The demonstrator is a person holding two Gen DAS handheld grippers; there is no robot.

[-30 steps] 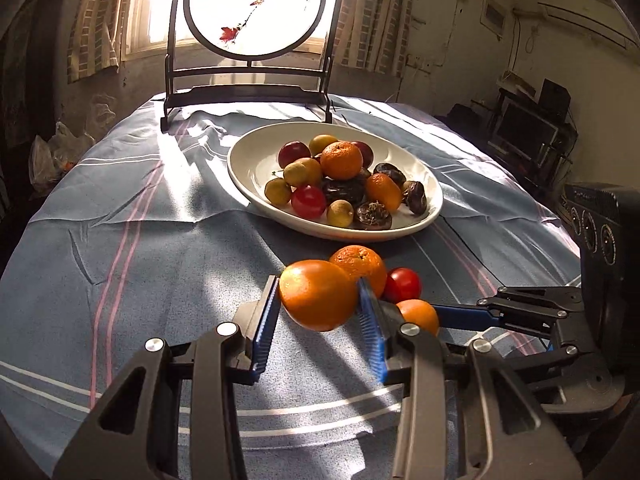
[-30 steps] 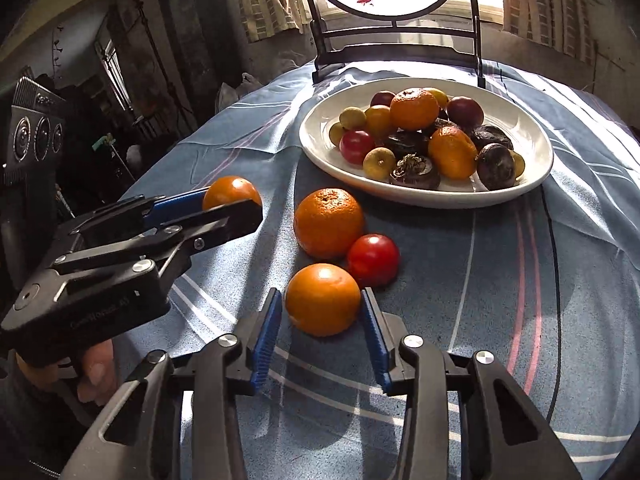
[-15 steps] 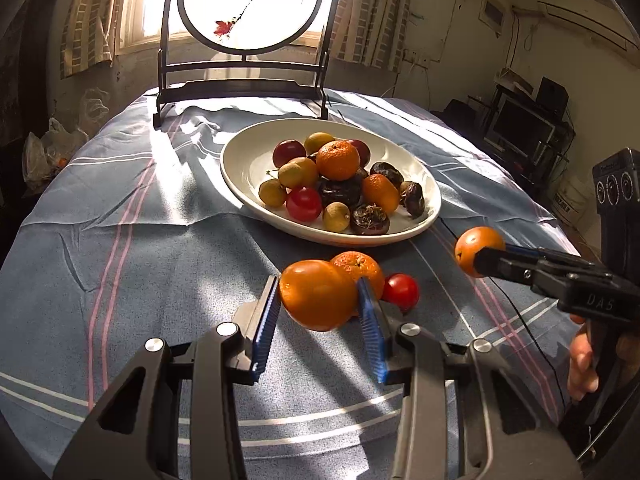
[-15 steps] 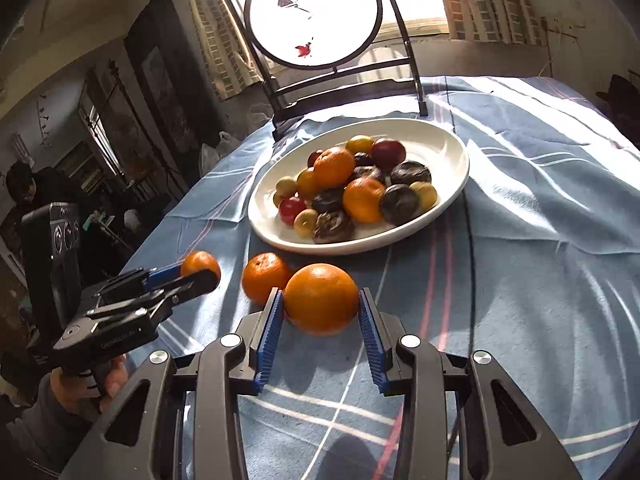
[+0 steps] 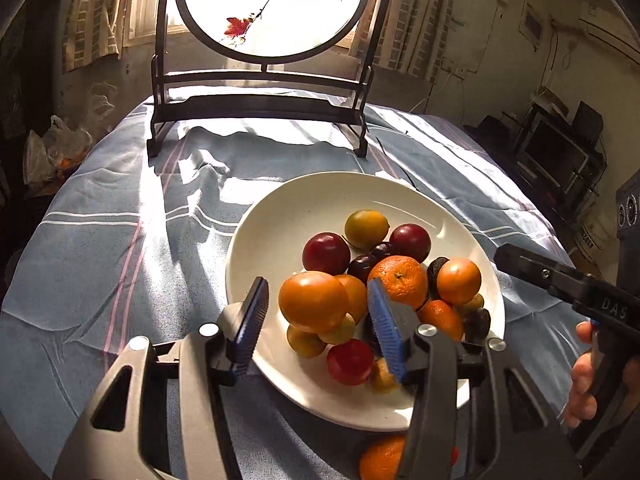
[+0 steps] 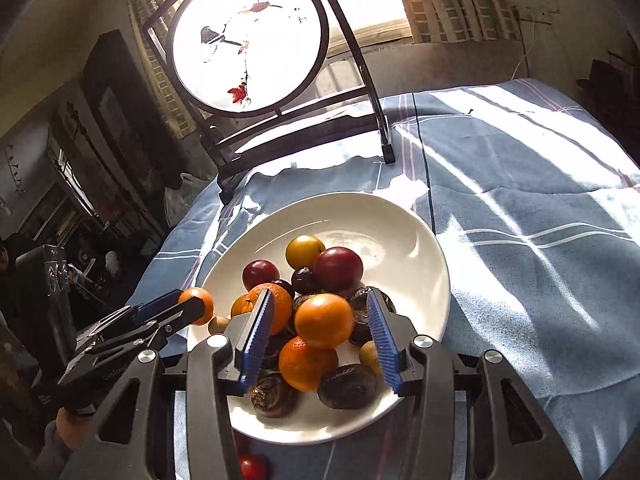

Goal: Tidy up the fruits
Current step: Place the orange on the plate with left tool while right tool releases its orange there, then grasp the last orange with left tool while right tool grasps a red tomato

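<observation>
A white plate [image 5: 280, 220] [image 6: 400, 248] holds a heap of oranges, red and yellow plums and dark fruits. My left gripper [image 5: 318, 292] hangs over the plate's near left side. An orange [image 5: 313, 300] rests on the heap between its blue pads [image 5: 252, 320] with a gap on each side, and the jaws are opening. My right gripper [image 6: 321, 296] is over the plate's near side, its jaws opening too. A second orange [image 6: 324, 320] sits loose between its pads [image 6: 382, 336]. Each view shows the other gripper [image 5: 532, 268] [image 6: 172, 314] at the side.
A tangerine [image 5: 382, 458] and a red tomato [image 6: 252, 466] lie on the blue striped cloth [image 5: 100, 260] just in front of the plate. A round painted screen on a dark stand [image 5: 272, 4] stands at the table's far edge. A hand [image 5: 580, 384] holds the right gripper.
Both grippers carried their oranges from the cloth up over the plate. Their jaws have widened, and each orange now rests on the heap, free of the pads.
</observation>
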